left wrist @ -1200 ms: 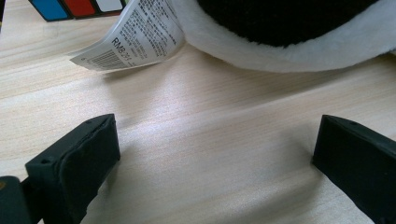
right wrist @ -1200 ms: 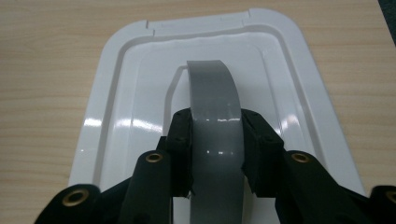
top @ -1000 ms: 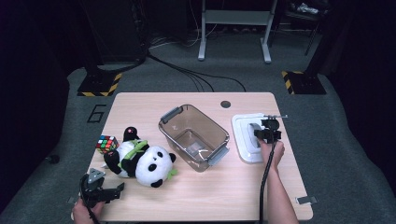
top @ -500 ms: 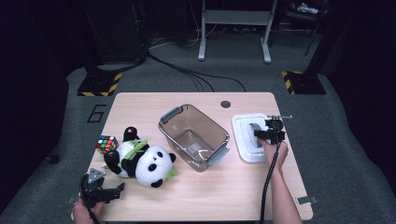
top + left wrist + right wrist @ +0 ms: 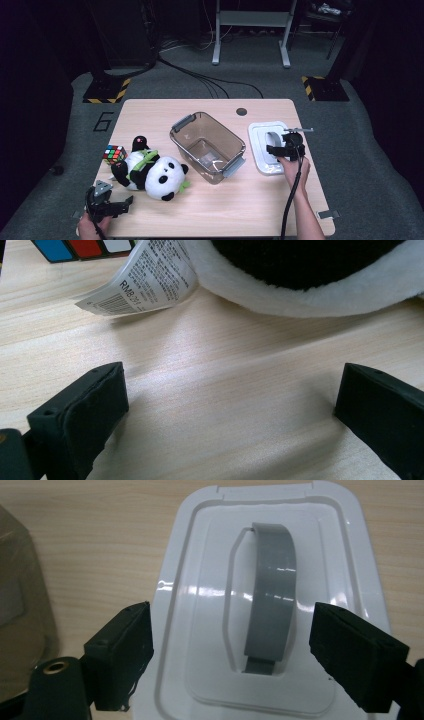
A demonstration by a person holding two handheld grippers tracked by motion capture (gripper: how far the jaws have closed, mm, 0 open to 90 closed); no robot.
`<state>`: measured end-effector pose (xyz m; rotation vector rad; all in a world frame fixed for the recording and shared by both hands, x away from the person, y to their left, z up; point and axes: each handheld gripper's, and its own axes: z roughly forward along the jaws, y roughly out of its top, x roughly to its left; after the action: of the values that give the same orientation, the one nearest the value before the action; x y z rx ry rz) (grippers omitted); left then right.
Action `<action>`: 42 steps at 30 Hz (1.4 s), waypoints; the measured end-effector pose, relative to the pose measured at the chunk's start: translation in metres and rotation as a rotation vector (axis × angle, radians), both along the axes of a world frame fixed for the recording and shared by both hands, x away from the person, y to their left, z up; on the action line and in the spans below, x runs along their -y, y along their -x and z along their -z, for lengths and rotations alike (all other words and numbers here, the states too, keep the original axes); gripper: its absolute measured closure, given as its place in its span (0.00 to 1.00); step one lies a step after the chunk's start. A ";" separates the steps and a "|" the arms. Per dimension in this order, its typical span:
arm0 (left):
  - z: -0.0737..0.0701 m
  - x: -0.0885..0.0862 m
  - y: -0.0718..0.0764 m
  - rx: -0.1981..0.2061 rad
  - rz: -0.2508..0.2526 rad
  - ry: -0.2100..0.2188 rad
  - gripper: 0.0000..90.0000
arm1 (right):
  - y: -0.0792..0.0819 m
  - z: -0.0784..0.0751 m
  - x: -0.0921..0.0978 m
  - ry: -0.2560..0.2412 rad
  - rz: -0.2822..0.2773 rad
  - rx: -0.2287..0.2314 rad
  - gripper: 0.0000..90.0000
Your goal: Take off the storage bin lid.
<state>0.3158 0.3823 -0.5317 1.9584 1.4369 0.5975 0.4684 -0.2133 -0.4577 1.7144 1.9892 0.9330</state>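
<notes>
1. The white bin lid (image 5: 270, 605) lies flat on the table (image 5: 260, 210) at the right, just beside the clear plastic bin (image 5: 207, 145) — not yet lifted, its grey handle (image 5: 270, 605) arched up at the middle.
2. The right gripper (image 5: 232, 655) hangs over the lid with jaws spread wide to either side of that handle, grasping nothing; I judge the grab for the handle is the step in hand and has not closed.
3. The bin stands open at mid-table; something small and pale lies on its floor, too dim to name.
4. The left gripper (image 5: 225, 410) rests low at the near left edge, jaws released and empty, just short of the plush panda (image 5: 150, 172) and its paper tag (image 5: 145, 277).
5. The panda and the Rubik's cube (image 5: 114, 154) lie outside the bin — so packing and lidding both look left to do.
</notes>
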 end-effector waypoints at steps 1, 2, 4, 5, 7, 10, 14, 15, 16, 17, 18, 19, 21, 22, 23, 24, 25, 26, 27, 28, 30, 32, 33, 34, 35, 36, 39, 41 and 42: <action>0.000 0.000 0.000 0.001 0.000 0.000 0.00 | 0.003 0.000 -0.002 0.001 -0.011 0.003 0.17; 0.000 0.000 0.000 0.000 0.000 0.000 0.00 | 0.006 0.000 -0.003 0.001 -0.028 0.008 0.17; 0.000 0.000 0.000 0.000 0.000 0.000 0.00 | 0.013 0.001 -0.008 -0.003 -0.045 0.012 0.16; 0.000 0.000 0.000 0.000 0.000 0.000 0.00 | 0.016 0.001 -0.010 0.000 -0.057 0.016 0.16; 0.000 0.000 0.000 0.000 0.000 0.000 0.00 | 0.023 0.002 -0.014 0.004 -0.084 0.024 0.15; 0.000 0.000 0.000 0.000 0.000 0.000 0.00 | 0.032 0.004 -0.022 0.013 -0.119 0.030 0.13; 0.000 0.000 0.000 0.000 0.000 0.000 0.00 | 0.044 0.007 -0.031 0.019 -0.154 0.035 0.10; 0.000 0.000 0.000 0.000 -0.001 0.000 0.00 | 0.046 0.008 -0.033 0.018 -0.159 0.034 0.09; 0.000 0.000 0.000 0.000 0.000 0.000 0.00 | 0.049 0.009 -0.036 0.015 -0.162 0.031 0.08; 0.000 0.000 0.000 0.000 -0.001 0.001 0.00 | 0.052 0.010 -0.038 0.016 -0.168 0.033 0.07; 0.000 0.000 0.000 0.000 -0.001 0.001 0.00 | 0.053 0.011 -0.038 0.023 -0.180 0.040 0.06; 0.000 0.000 0.000 0.000 -0.001 0.001 0.00 | 0.056 0.012 -0.041 0.027 -0.184 0.037 0.05; 0.000 0.000 0.000 0.000 -0.001 0.000 0.00 | 0.061 0.015 -0.045 0.016 -0.196 0.040 0.01; 0.000 0.000 0.000 0.000 -0.001 0.001 0.00 | 0.064 0.017 -0.047 0.019 -0.207 0.043 0.00; 0.000 0.000 0.000 0.001 -0.001 0.000 0.00 | 0.068 0.018 -0.050 0.025 -0.214 0.042 0.00; 0.000 0.000 0.000 0.001 -0.001 0.000 0.00 | 0.071 0.020 -0.054 0.033 -0.219 0.047 0.00; 0.000 0.000 0.000 0.002 0.000 0.000 0.00 | 0.073 0.021 -0.055 0.043 -0.235 0.050 0.00; 0.000 0.000 0.000 0.002 0.000 0.000 0.00 | 0.076 0.023 -0.059 0.040 -0.242 0.049 0.00; 0.000 0.000 0.000 0.002 0.000 0.000 0.00 | 0.078 0.026 -0.061 0.036 -0.262 0.056 0.00; 0.000 0.000 0.000 0.000 -0.001 0.000 0.00 | 0.081 0.028 -0.064 0.035 -0.268 0.053 0.00; 0.000 0.000 0.000 0.001 -0.001 0.000 0.00 | 0.087 0.032 -0.069 0.044 -0.298 0.060 0.00; 0.000 0.000 0.000 0.000 -0.001 0.000 0.00 | 0.092 0.036 -0.074 0.043 -0.310 0.059 0.00; 0.000 0.000 0.000 0.000 -0.001 0.000 0.00 | 0.094 0.039 -0.076 0.050 -0.325 0.059 0.00; 0.000 0.000 0.000 0.001 -0.001 0.000 0.00 | 0.096 0.042 -0.078 0.048 -0.322 0.048 0.00; 0.000 0.000 0.000 0.000 -0.001 0.000 0.00 | 0.097 0.044 -0.079 0.052 -0.331 0.055 0.00; 0.000 0.000 0.000 0.002 -0.001 0.000 0.00 | 0.099 0.047 -0.081 0.047 -0.332 0.042 0.00; 0.000 0.000 0.000 0.001 -0.004 0.000 0.00 | 0.101 0.054 -0.084 0.058 -0.348 0.045 0.00; 0.000 0.000 0.000 0.003 -0.004 0.000 0.00 | 0.103 0.058 -0.085 0.059 -0.353 0.048 0.00; 0.000 0.000 0.000 0.003 -0.003 0.000 0.00 | 0.105 0.059 -0.087 0.059 -0.347 0.045 0.00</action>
<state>0.3159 0.3822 -0.5318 1.9546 1.4388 0.6011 0.3632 -0.1261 -0.5165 1.3278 2.3025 0.9987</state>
